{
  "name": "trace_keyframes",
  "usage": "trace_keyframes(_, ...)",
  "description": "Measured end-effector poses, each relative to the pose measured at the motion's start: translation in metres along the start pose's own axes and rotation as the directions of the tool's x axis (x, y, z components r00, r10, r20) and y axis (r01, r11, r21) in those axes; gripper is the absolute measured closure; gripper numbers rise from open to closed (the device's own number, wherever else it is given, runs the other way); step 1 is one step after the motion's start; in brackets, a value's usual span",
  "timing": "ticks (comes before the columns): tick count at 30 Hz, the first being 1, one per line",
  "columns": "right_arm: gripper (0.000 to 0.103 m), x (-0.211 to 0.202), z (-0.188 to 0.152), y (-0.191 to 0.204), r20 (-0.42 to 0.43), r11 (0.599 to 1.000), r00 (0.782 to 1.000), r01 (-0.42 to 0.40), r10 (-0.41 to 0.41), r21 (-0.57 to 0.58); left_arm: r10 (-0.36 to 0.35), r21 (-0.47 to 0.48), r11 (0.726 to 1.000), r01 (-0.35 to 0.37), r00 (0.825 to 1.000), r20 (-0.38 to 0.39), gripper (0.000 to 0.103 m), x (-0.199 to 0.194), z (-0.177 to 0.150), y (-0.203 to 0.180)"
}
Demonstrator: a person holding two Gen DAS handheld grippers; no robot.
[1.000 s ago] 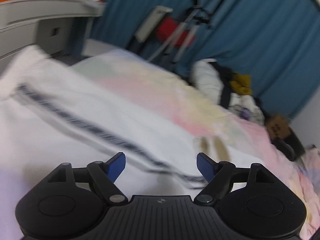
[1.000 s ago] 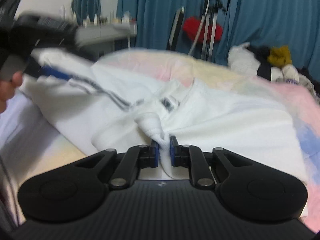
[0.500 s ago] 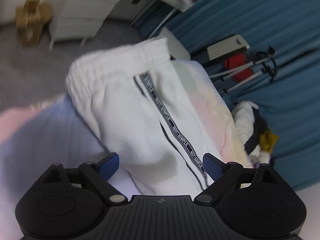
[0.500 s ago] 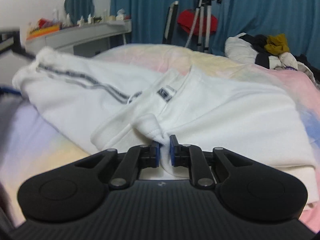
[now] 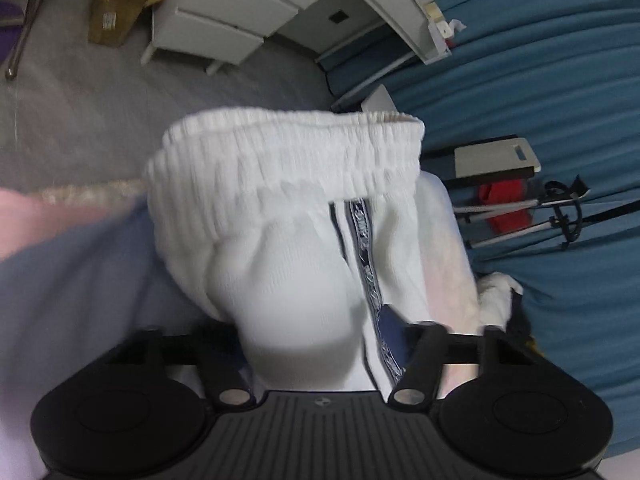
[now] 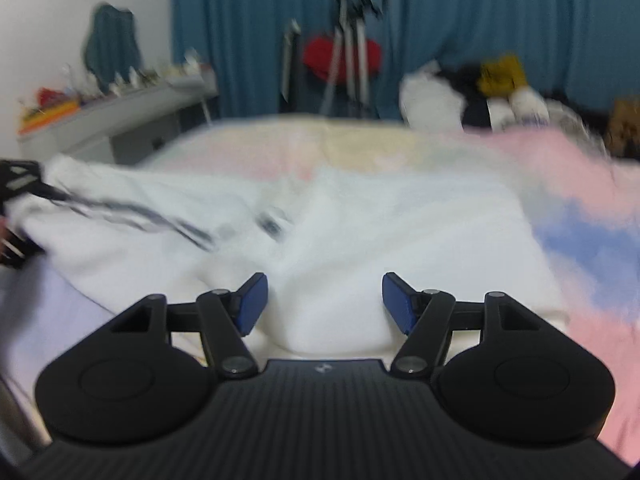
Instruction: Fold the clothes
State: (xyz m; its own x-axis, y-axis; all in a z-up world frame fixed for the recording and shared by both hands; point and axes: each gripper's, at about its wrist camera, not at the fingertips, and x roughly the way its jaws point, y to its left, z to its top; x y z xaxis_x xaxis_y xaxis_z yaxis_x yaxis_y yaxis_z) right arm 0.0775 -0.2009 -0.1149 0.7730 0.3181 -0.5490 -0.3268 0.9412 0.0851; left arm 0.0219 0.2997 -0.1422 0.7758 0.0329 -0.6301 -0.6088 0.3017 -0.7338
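Note:
White sweatpants (image 5: 288, 256) with a dark lettered side stripe (image 5: 366, 256) and a ribbed waistband (image 5: 288, 160) lie on the bed. In the left wrist view a bulge of the white cloth sits between the arms of my left gripper (image 5: 316, 332); its jaws stand wide apart and the left fingertip is hidden behind the cloth. In the right wrist view the sweatpants (image 6: 360, 232) spread across the bed, and my right gripper (image 6: 324, 304) is open with white cloth lying between its blue pads, not pinched. My left gripper (image 6: 16, 188) shows blurred at the far left edge.
The bed has a pastel pink, yellow and blue sheet (image 6: 580, 208). A pile of other clothes (image 6: 472, 96) lies at the far end. A tripod (image 6: 348, 40) and blue curtains stand behind. A white desk with drawers (image 5: 224, 28) and a cardboard box (image 5: 116, 4) stand on the grey floor.
My right gripper has opened and let go of the white cloth it pinched. My left gripper has moved forward onto the sweatpants, so cloth now sits between its arms.

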Motion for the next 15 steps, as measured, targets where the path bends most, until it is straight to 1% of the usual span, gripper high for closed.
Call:
trace_keyframes(1, 0.037, 0.012, -0.005, -0.004, -0.038, 1.0, 0.999, 0.006, -0.005, 0.016, 0.003, 0.016, 1.0, -0.003, 1.0, 0.008, 0.064, 0.001, 0.0, -0.002)
trace_keyframes(2, 0.036, 0.023, -0.01, -0.007, -0.081, 0.999, 0.997, 0.003, 0.0, 0.039, 0.004, 0.034, 0.999, -0.004, 1.0, 0.016, 0.072, 0.001, 0.0, -0.004)
trace_keyframes(3, 0.036, 0.028, -0.012, -0.007, -0.089, 0.999, 0.996, 0.006, -0.003, 0.034, -0.006, 0.059, 0.998, 0.005, 1.0, 0.028, 0.078, -0.001, -0.001, -0.008)
trace_keyframes(4, 0.036, 0.027, -0.011, -0.006, -0.087, 1.0, 0.996, 0.009, -0.007, 0.03, -0.017, 0.088, 0.996, 0.013, 0.999, 0.041, 0.08, -0.003, -0.003, -0.013)
trace_keyframes(6, 0.036, 0.026, -0.008, -0.002, -0.081, 1.0, 0.997, 0.016, -0.014, 0.022, -0.038, 0.193, 0.981, 0.022, 0.996, 0.08, 0.084, -0.016, -0.011, -0.031)
trace_keyframes(8, 0.038, 0.018, -0.002, -0.007, -0.069, 0.998, 0.998, 0.005, -0.001, 0.06, -0.072, 0.312, 0.95, 0.028, 0.989, 0.131, 0.085, -0.033, -0.025, -0.055)
trace_keyframes(10, 0.038, 0.01, 0.003, -0.015, -0.063, 0.995, 0.998, 0.012, -0.005, 0.104, -0.123, 0.403, 0.914, 0.041, 0.976, 0.18, 0.086, -0.05, -0.046, -0.084)
trace_keyframes(12, 0.038, -0.002, 0.009, -0.027, -0.053, 0.989, 0.998, 0.021, -0.014, 0.147, -0.178, 0.482, 0.875, 0.052, 0.959, 0.22, 0.086, -0.063, -0.07, -0.113)
trace_keyframes(14, 0.038, -0.013, 0.017, -0.04, -0.036, 0.982, 0.999, 0.035, -0.029, 0.184, -0.235, 0.556, 0.829, 0.058, 0.939, 0.253, 0.086, -0.077, -0.095, -0.143)
trace_keyframes(15, 0.038, -0.019, 0.021, -0.047, -0.026, 0.978, 0.999, 0.044, -0.04, 0.202, -0.263, 0.586, 0.808, 0.063, 0.928, 0.263, 0.086, -0.083, -0.113, -0.159)
